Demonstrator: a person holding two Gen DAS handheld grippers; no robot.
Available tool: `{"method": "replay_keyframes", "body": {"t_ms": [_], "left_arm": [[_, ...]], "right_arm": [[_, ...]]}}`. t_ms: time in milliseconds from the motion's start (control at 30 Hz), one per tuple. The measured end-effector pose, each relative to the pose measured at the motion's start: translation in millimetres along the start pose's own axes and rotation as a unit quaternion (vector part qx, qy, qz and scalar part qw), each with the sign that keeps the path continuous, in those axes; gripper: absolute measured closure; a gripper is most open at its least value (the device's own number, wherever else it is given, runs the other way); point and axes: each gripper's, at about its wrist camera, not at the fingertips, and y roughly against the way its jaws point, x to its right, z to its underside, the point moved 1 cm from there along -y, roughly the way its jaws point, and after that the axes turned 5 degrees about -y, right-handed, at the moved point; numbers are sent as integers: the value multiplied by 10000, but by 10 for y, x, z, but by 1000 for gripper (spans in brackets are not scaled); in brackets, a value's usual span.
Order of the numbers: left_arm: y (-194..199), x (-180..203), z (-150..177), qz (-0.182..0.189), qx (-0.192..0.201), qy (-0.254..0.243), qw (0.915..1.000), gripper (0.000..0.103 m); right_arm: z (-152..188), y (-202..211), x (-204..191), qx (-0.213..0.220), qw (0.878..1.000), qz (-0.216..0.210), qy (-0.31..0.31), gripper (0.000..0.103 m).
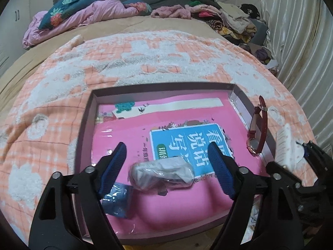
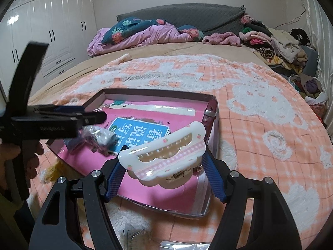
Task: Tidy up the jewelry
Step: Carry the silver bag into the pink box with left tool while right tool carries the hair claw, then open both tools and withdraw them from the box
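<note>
Hair claw, glossy white scalloped plastic, sits clamped in the right tool. Shallow pink tray holds a crinkled plastic pouch between the left tool's wide-spread fingers, plus a red-strapped watch.

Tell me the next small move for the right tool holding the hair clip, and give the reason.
Probably carry the white hair clip a little forward and lower it into the pink box. The right tool grips it above the box's near corner, while the left tool hangs open over the plastic packet.
</note>
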Motion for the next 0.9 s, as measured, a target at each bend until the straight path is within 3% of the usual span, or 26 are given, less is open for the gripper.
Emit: {"method": "replay_keyframes", "body": {"t_ms": [200,300,367,900], "left_arm": [[129,-78,-8,-49,96,123,9999,22],[209,-102,-8,-112,155,165,9997,16],[279,-117,-5,-233,235,175,9993,11],[749,-211,63,-282,578,409,9971,9]], "right_arm": [[27,-61,0,-83,9999,42,-55,33],[25,-45,-3,-22,10000,36,-71,23],[16,-40,-10,2,10000,34,-38,22],[-121,470,39,674,9977,67,-99,7]]}}
